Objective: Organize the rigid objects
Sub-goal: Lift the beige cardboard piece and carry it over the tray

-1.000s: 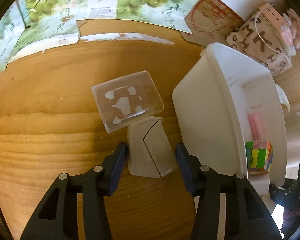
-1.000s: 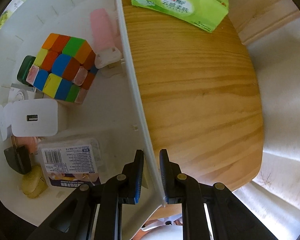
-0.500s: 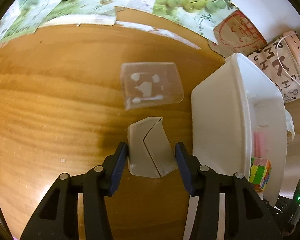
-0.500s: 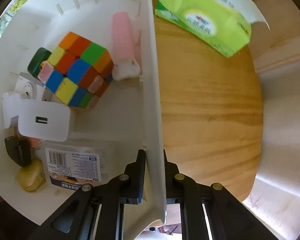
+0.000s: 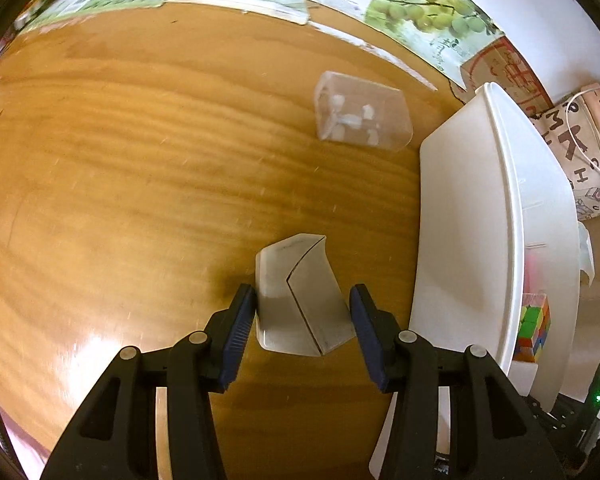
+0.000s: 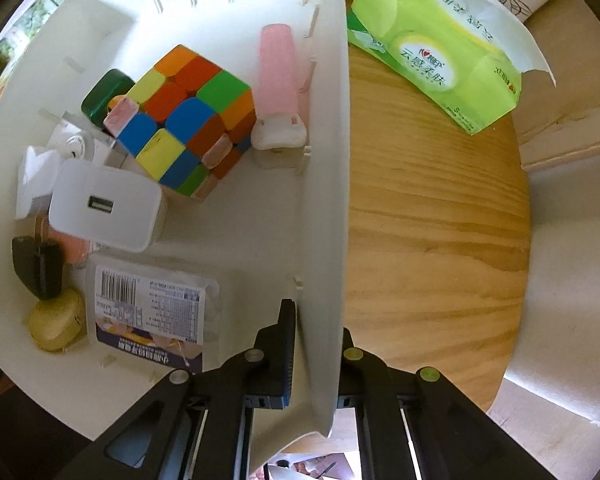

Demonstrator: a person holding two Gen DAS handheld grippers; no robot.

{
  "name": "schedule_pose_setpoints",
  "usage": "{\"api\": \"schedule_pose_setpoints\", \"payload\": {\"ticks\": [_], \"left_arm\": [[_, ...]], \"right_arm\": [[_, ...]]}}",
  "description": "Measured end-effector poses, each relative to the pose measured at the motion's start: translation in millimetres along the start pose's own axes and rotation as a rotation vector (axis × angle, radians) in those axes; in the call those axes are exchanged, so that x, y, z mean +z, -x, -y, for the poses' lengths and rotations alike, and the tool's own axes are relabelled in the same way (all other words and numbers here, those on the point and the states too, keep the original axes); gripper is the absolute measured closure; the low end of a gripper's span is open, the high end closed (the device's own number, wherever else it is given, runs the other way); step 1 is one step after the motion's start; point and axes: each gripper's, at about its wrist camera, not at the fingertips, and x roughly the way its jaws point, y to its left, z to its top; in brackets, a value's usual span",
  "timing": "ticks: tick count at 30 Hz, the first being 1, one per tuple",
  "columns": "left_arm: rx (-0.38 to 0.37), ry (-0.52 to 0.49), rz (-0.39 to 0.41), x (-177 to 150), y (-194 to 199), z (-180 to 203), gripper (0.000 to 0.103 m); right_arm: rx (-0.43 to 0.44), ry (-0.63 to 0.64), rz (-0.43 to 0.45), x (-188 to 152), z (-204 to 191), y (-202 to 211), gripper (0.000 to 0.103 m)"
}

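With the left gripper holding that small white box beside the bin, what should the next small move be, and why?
Probably swing the left gripper with the white box over the bin rim: the box is clamped but outside it, and the right gripper pinches the wall, steadying it.

**Colours on the wooden surface and in the white bin**

The surface (image 5: 140, 168) is honey-brown wood with darker grain stripes. The bin (image 6: 324, 160) is plain white. Inside it, a puzzle cube (image 6: 188, 120) shows orange, red, green, blue, yellow and pale pink squares; beside it lie a pink tube (image 6: 278, 72) with a white cap, a white charger (image 6: 104, 208) and a dark green block (image 6: 104, 92). The tissue pack (image 6: 436, 60) is lime green. The clear case (image 5: 362, 114) holds white bits. The tongs (image 5: 302, 314) are black with blue pads, around a grey-white box (image 5: 300, 304).
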Motion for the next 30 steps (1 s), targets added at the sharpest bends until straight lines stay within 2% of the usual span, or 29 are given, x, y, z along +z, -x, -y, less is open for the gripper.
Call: {"api": "schedule_pose_setpoints", "payload": {"ticks": [8,13,19,24,30], "left_arm": [[-0.008,0.026,0.048,-24,26,3,0.051],[-0.020,0.001,0.086,-37,48,16,0.051],[-0.036,-0.087,0.138,-47,77,45,0.051],[-0.031,-0.191,0.181,-54,97,73,0.051],[-0.039,-0.309,0.186,-59,104,110,0.051]], "right_arm": [[0.007,0.047,0.045,-24,-2,0,0.095],[-0.001,0.085,0.066,-36,-7,-1,0.095],[0.009,0.094,0.092,-51,-13,-6,0.095],[0.017,0.091,0.105,-44,-10,-8,0.095],[0.037,0.084,0.116,-46,0,2,0.095]]}}
